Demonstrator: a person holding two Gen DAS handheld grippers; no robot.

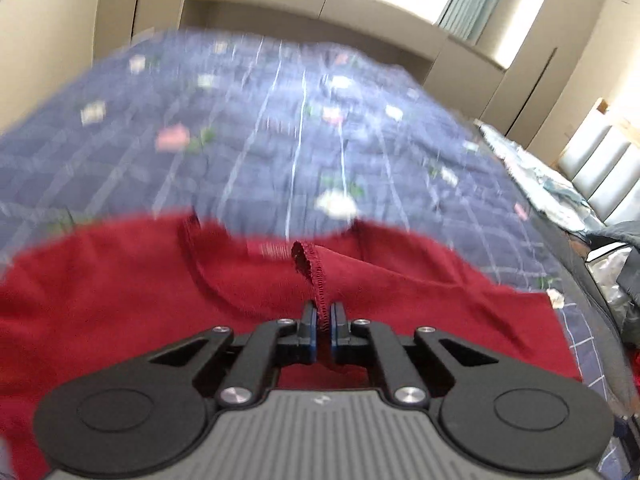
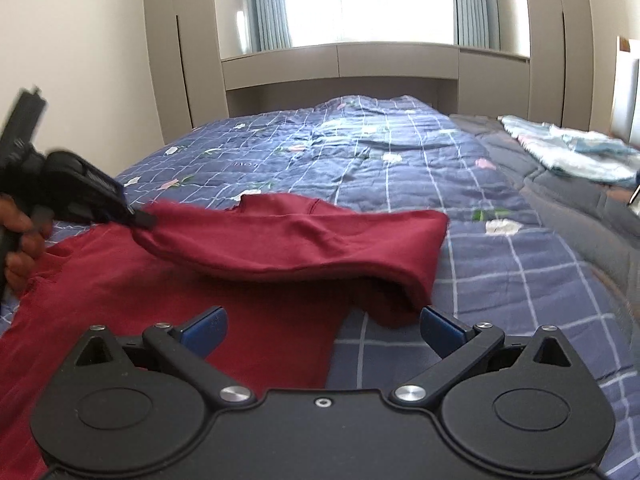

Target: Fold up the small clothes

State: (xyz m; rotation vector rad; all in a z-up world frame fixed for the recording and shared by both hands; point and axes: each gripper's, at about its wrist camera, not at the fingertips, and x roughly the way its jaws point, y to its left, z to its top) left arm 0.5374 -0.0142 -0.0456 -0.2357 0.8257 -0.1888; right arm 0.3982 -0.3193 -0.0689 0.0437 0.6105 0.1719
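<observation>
Garment: red shirt [image 2: 248, 240], lying on your bed quilt [image 2: 400, 168]; near part flat, one part lifted and folded over toward the right, hanging as a loose flap.
Left claw [image 1: 324, 312]: your fingers are pressed nearly together on a stitched hem of the red shirt; fabric ridge stands up btwn the tips. In right wrist view, same claw [image 2: 140, 218] at left edge pinches the raised flap's corner, w/ your hand [image 2: 18, 240] on its grip.
Right claw [image 2: 322, 324]: your jaws stand wide apart, blue pads [image 2: 442, 334] either side, nothing gripped. It sits low over the shirt's near edge; flap's drooping end is just ahead btwn the pads, contact w/ right pad can't be told.
Quilt: dark blue, white grid lines, small flower prints; covers the bed, wrinkled mid-way.
Other cloth: pale blue/white pile [image 2: 572, 148] at far right of bed, well apart from the red shirt.
Room: beige cupboards [image 2: 180, 60] and bright window [image 2: 360, 0] w/ blue curtains beyond the bed.
Left wrist view: blurred, far detail unclear.
</observation>
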